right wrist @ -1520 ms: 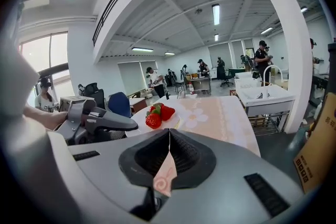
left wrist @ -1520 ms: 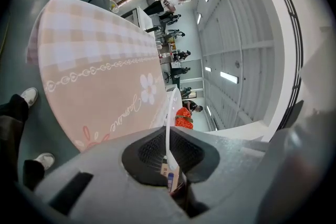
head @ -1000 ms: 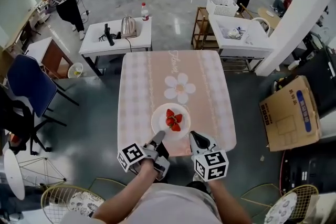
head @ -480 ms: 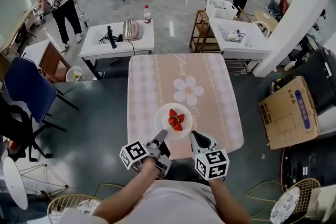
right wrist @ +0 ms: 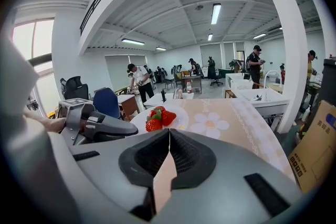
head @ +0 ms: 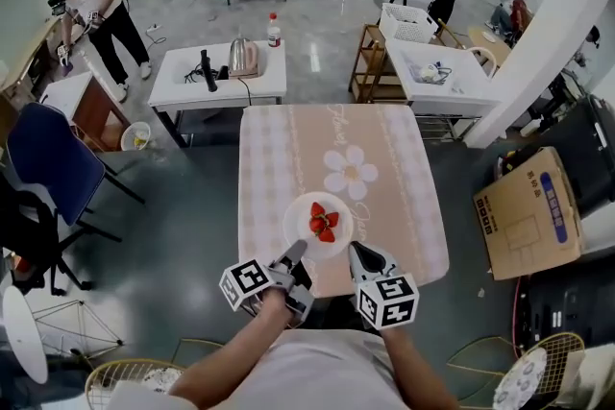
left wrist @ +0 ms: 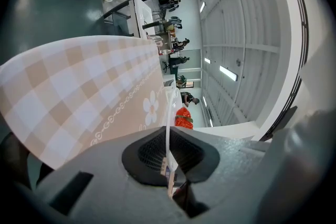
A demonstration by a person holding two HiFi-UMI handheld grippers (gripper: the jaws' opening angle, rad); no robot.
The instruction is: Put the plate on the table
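A white plate (head: 299, 217) with red strawberries (head: 321, 224) is over the near end of the table (head: 288, 149), which has a pink checked cloth with a daisy print. My left gripper (head: 291, 252) is shut on the plate's near left rim. In the left gripper view the rim (left wrist: 168, 113) runs edge-on between the jaws (left wrist: 168, 136), with the strawberries (left wrist: 184, 118) beyond. My right gripper (head: 354, 250) is shut beside the near right rim, nothing showing between its jaws (right wrist: 169, 134). The plate (right wrist: 178, 121) lies just ahead of them. Whether the plate rests on the cloth is unclear.
Two white side tables (head: 221, 72) (head: 442, 72) stand past the far end. A cardboard box (head: 528, 206) lies on the floor at the right, a blue chair (head: 48, 158) at the left, and a white pillar (head: 557, 24) at the back right. People work in the background.
Both grippers and the plate keep the same hold and place over the table's near end. The head view has shifted slightly, so the table sits a little further right.
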